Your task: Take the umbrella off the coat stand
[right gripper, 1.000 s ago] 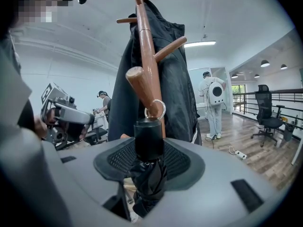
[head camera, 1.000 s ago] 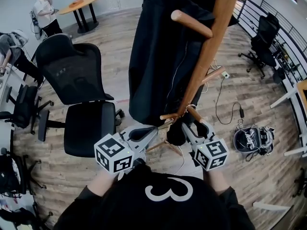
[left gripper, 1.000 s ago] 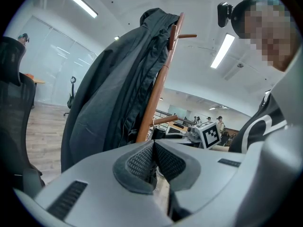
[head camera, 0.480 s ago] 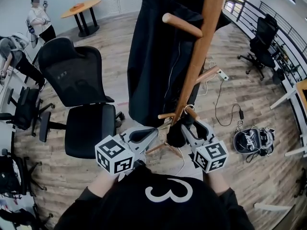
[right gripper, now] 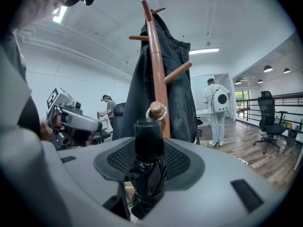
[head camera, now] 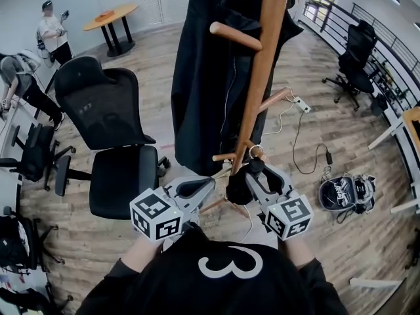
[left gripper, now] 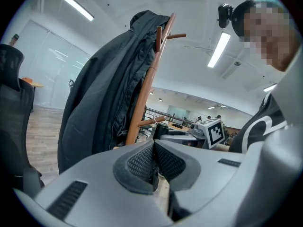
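Umbrella (right gripper: 148,141) gripped by right hand-held gripper (head camera: 257,176), loop (right gripper: 164,113) apparently round peg (right gripper: 155,109).

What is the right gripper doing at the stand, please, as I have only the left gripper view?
Observer: The right gripper is shut on the folded black umbrella.
Operator: Is the umbrella free of the stand?
Observer: No. Its loop is around the tip of a low peg on the stand.
Operator: Does anything lie on the floor on that side?
Observer: Yes. A cable and a power strip lie on the floor beyond the stand.
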Tool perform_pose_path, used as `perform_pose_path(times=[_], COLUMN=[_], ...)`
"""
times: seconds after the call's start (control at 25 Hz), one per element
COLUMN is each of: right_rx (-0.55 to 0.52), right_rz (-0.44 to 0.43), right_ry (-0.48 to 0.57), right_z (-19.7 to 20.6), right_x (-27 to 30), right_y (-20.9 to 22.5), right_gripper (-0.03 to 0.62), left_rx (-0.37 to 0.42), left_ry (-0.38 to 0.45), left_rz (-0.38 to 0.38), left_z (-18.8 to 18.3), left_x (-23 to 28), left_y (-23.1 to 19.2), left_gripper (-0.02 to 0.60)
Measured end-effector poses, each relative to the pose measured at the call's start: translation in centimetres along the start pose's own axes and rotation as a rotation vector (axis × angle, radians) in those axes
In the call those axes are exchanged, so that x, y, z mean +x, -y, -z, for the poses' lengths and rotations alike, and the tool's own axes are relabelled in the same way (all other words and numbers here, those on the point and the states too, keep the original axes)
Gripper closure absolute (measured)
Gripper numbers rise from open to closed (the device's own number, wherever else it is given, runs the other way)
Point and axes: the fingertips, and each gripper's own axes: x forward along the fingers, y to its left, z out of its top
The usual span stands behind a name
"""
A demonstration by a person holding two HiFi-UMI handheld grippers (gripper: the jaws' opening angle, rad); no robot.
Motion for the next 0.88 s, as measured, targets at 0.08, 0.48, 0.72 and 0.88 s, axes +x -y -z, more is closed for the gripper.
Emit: perform_pose_path(times=[0.08, 0.48, 0.72, 0.88], right_rx=[0.001, -0.008, 0.0, -0.007], right_rz=[-0.001, -0.016, -0.034, -0.054], right_ry=[0.006, 0.026, 0.034, 0.031], right_z=[-0.2, -0.9, -0.8, -0.5], right_x=[-0.4, -2.8, -4.8, -6.0], right_y=[0.0, -0.4, -0.6, -0.9], right_gripper=[0.405, 0.405, 0.405, 0.405], left_rx=[0.003, 0.027, 0.035, 0.047], left_ry=[0.001, 0.013, 0.014, 0.02], left_rz=[0.001, 0.003, 0.005, 0.008], left_z=[0.0, -0.5, -0.1, 0.0], left_x=[0.0, -0.1, 0.1, 0.1], left_y=[0.4, 2.8, 4.6, 5.7], left_gripper=[0.565, 0.565, 0.565, 0.565])
